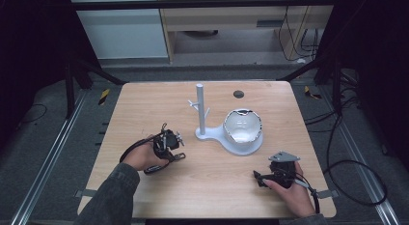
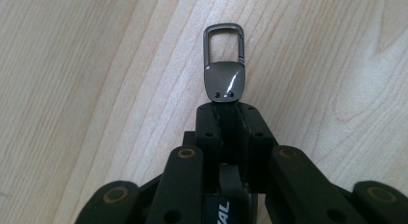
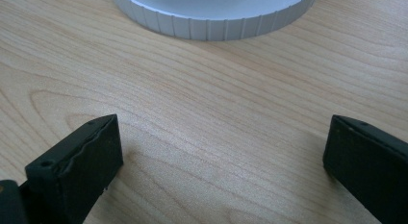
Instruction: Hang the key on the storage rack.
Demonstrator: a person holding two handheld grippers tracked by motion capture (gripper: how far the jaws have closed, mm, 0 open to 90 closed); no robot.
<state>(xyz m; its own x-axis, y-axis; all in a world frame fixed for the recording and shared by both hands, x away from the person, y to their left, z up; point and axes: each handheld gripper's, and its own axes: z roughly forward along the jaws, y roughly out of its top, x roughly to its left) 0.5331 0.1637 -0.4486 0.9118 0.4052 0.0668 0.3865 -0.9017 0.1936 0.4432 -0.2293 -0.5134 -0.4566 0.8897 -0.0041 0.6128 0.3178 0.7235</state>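
Jaws of the left gripper [image 2: 224,111] are pressed together on a dark strap, and from their tips juts a grey metal clip [image 2: 224,65] — a keychain piece with a solid plate carrying two small rivets and, beyond it, an open rectangular snap loop. In the left gripper view the clip points straight ahead over the pale wood grain of the desk [image 2: 72,89]; whether it rests on the wood or hangs just above cannot be told. In the high view the left gripper [image 1: 174,144] sits at the left-centre of the desk [image 1: 144,99], held by the person's left hand [image 1: 143,158], a grey sleeve [image 1: 112,196] running in from the bottom edge.

Near the middle of the desk stands a white holder [image 1: 230,133] — an upright post [image 1: 200,109] with short pegs, joined to a round dish base. A glossy white bowl [image 1: 242,126] lies in that dish. A dark round grommet [image 1: 238,94] is set in the desk behind it.

Further right, the right gripper [image 1: 263,177] lies low near the front edge, in the right hand [image 1: 294,193]. Its jaws stand wide apart with bare wood between them, and the ribbed white rim of the holder [image 3: 211,24] sits ahead of them, apart from the tips.
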